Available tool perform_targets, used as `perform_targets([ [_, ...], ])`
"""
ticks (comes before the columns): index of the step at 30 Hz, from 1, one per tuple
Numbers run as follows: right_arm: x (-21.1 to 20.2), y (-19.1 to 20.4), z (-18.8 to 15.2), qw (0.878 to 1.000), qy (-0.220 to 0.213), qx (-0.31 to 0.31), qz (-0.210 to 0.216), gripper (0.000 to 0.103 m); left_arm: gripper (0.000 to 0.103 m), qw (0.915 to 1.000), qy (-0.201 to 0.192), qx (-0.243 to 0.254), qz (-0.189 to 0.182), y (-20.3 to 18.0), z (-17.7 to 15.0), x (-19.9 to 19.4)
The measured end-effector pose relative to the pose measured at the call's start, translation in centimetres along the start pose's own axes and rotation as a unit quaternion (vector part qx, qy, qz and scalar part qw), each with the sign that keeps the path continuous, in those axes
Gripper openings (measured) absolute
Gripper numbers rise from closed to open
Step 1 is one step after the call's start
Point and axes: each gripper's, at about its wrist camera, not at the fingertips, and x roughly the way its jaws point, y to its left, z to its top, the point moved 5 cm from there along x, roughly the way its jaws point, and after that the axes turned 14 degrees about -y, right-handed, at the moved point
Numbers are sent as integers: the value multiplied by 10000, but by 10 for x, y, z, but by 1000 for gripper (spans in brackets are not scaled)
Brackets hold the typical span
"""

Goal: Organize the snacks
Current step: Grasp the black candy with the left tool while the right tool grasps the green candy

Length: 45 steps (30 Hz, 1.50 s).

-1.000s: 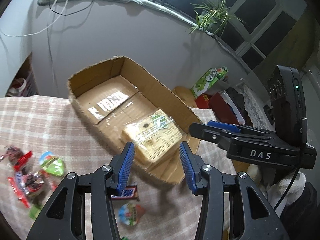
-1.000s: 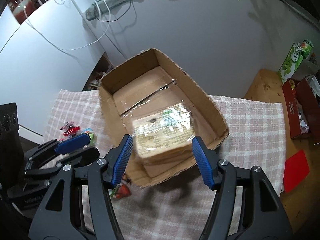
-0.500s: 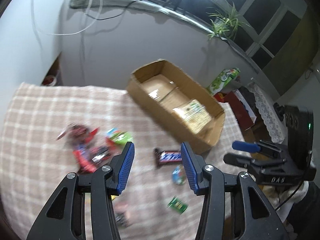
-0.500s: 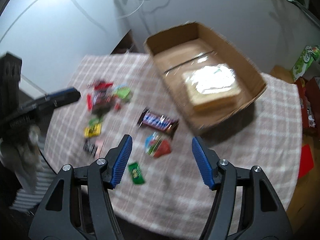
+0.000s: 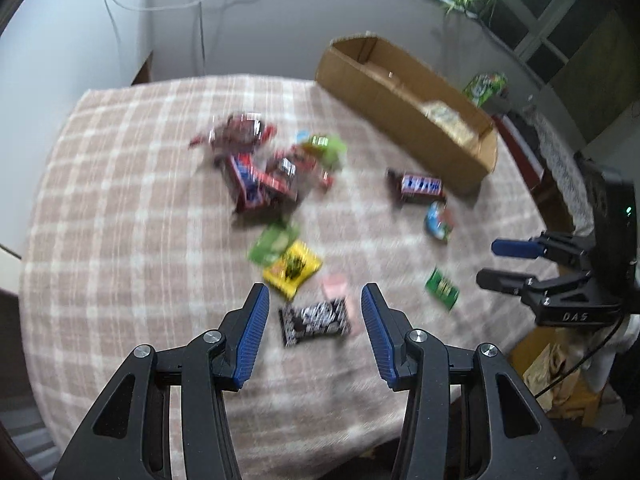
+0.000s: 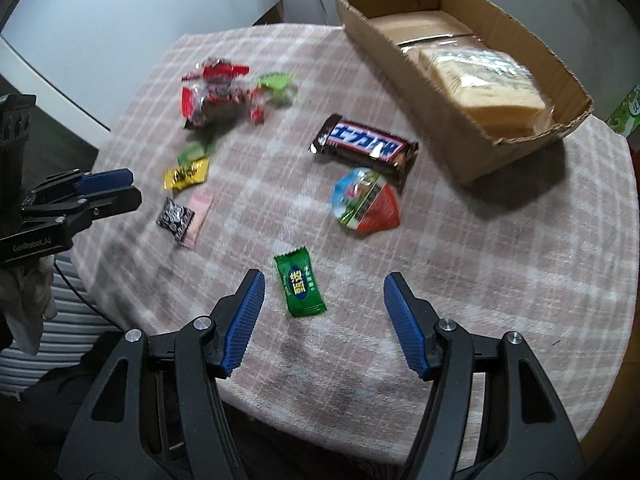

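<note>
The left gripper [image 5: 312, 316] hangs above the table with its jaws wide apart, over a black-and-white packet [image 5: 314, 320]. The right gripper [image 6: 324, 312] is also open and holds nothing; a green candy [image 6: 300, 286] lies between its fingers. The snacks lie scattered on the checked cloth [image 6: 460, 280], some blurred, perhaps red wrappers [image 6: 214, 90]. The box [image 6: 420, 92] holds one wrapped pack [image 6: 480, 80].
</note>
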Motion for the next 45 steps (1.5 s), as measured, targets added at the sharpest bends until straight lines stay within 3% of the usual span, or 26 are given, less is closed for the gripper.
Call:
perform_targets([
  [7,11,7,-5,9997,-26,-112,-228,65,47,9996,192,-8,223,-8,-28,22],
  [13,22,9,-7,9990,-16,-192,-407,64,49,9972,163,69,730,-7,-39,35],
  [17,28,14,-7,9984,-17,-292,-491,63,53,9964,33,14,842,-7,-42,38],
  [20,33,16,-9,9975,66,-387,-590,54,55,9959,-67,115,898,-10,-43,40],
  [25,37,19,-11,9966,106,-502,-644,49,54,9956,-191,121,907,-12,-46,39],
  [30,36,20,-11,9957,81,-576,-726,25,36,9954,-369,175,871,-20,-53,34],
  [35,35,20,-11,9960,77,-545,-702,24,16,9969,-444,92,648,-27,-54,33],
  [39,33,17,-11,9965,44,-473,-681,23,12,9977,-470,48,491,-27,-53,33],
  [45,25,8,-10,9982,-38,-204,-564,22,10,9974,-530,-391,308,-13,-52,23],
])
